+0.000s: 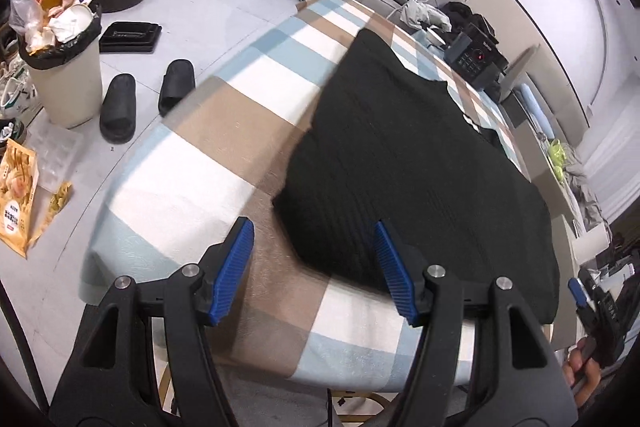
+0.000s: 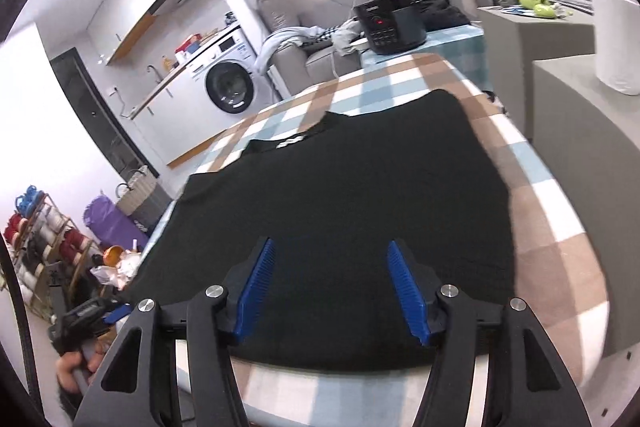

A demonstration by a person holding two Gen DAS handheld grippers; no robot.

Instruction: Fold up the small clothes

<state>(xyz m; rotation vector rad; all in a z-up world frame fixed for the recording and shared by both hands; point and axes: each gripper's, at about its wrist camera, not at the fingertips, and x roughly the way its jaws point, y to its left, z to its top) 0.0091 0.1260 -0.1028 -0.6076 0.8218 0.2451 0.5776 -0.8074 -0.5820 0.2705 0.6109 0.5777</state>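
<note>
A black garment (image 2: 340, 211) lies spread flat on the checked tablecloth (image 1: 224, 131). The left gripper (image 1: 314, 271) hangs over the cloth's near edge, jaws apart and empty. The right gripper (image 2: 332, 291) hangs above the garment's near hem, jaws apart, gripping nothing.

black knit top (image 2: 344, 195) lies flat, spread on checked tablecloth (image 2: 552, 211), collar with white label at far side, hem at near edge, unfolded.
</note>
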